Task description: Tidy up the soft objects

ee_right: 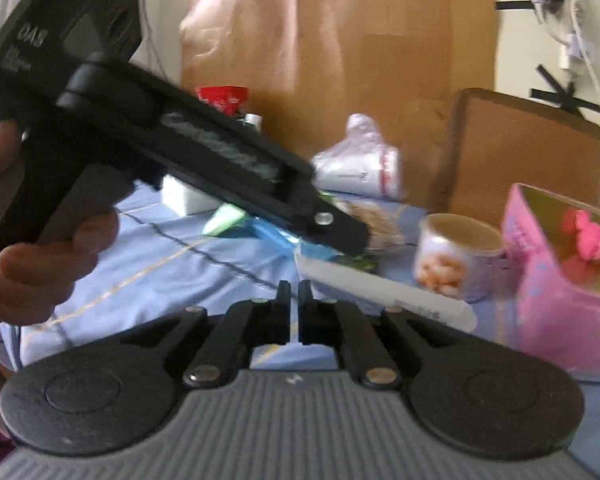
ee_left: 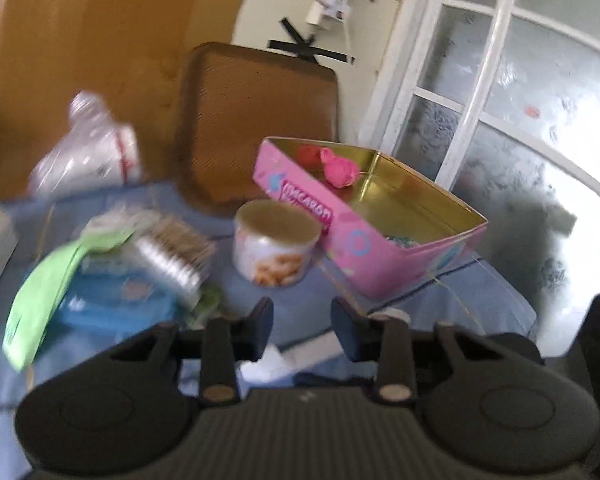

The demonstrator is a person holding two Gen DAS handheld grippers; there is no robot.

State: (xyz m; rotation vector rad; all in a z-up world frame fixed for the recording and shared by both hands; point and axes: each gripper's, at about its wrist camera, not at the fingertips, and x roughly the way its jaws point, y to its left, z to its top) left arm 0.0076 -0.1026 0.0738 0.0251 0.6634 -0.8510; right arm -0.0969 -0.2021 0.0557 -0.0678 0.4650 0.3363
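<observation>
**On the blue-clothed surface: sorting partly done, both claws empty**

On the blue cloth [ee_left: 440,304], the pink tin [ee_left: 364,236] sits open at about 2 o'clock from the left claw [ee_left: 302,322]. Inside it, toward the far end, lie a pink soft lump [ee_left: 340,168] and a red one [ee_left: 308,154] touching each other, so my read is two soft items are already filed. At the tin's near end something bluish-green peeks over the wall, too blurred to name.

Still out, by my judgement: the green cloth-like piece [ee_left: 48,276] at 10 o'clock, lying across a blue packet [ee_left: 112,296] and beside a ribbed silvery thing [ee_left: 172,260]. The round tub with a snack picture [ee_left: 274,244] stands just beside the tin, probably not soft. A crumpled clear bottle [ee_left: 88,140] lies farther back (hard to call soft or not).

Left claw: moderately open gap, nothing in it. Right claw [ee_right: 294,312]: nearly closed, a slit between the tips, holding nothing.

View differences: the right wrist view alone shows the left tool from the side with the hand [ee_right: 40,240] gripping it, its tip hovering over the pile, plus a white flat strip [ee_right: 388,292] near 1 o'clock and a red cup [ee_right: 222,98] at the back. The left wrist view alone shows the tin's gold interior in full and the frosted window [ee_left: 520,100] at 1 o'clock.
</observation>
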